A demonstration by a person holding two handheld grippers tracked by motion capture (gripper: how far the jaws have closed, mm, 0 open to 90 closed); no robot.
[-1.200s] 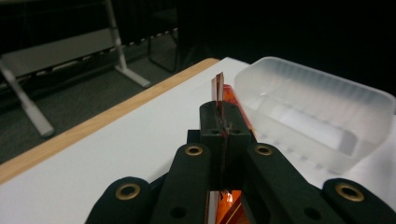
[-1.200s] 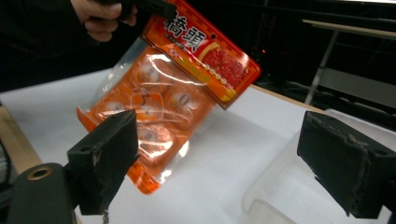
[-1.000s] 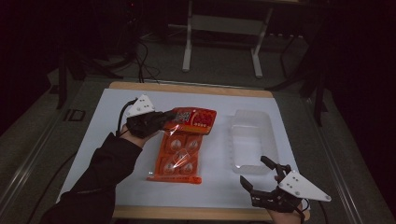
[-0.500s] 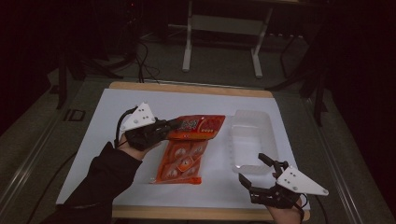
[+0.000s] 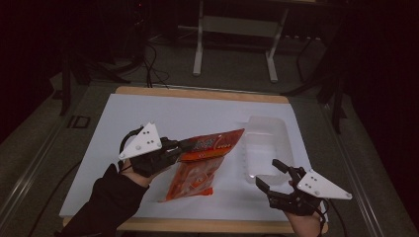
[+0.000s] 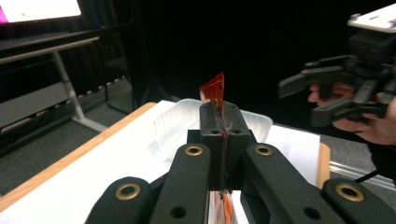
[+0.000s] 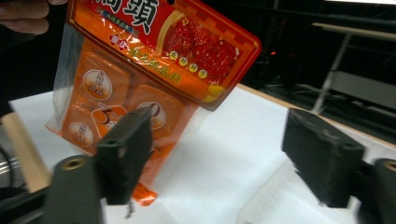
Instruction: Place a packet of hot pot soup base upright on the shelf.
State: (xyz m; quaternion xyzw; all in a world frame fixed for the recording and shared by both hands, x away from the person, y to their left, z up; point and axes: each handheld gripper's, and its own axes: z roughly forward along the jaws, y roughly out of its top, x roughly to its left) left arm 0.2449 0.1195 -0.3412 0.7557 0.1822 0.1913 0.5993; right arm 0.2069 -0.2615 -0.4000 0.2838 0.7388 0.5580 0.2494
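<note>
An orange-red snack bag (image 5: 200,160) with small packets inside hangs tilted above the white mat, its bottom edge near the mat. My left gripper (image 5: 184,145) is shut on the bag's red top strip; in the left gripper view the jaws clamp the strip (image 6: 214,91) edge-on. In the right gripper view the bag (image 7: 154,60) hangs ahead of my right gripper (image 7: 229,163), whose jaws stand wide apart with nothing between them. My right gripper (image 5: 272,174) is low at the front right, beside a clear plastic tray (image 5: 267,143).
The white mat (image 5: 163,113) covers a wooden-edged table (image 5: 197,93). The clear tray (image 6: 177,123) lies on the mat's right side. Dark floor, cables and a metal stand (image 5: 232,29) lie beyond the table's far edge.
My left gripper has lifted the bag off the mat and swung it up and toward the front; the bag now hangs tilted. My right gripper has shifted slightly up and left.
</note>
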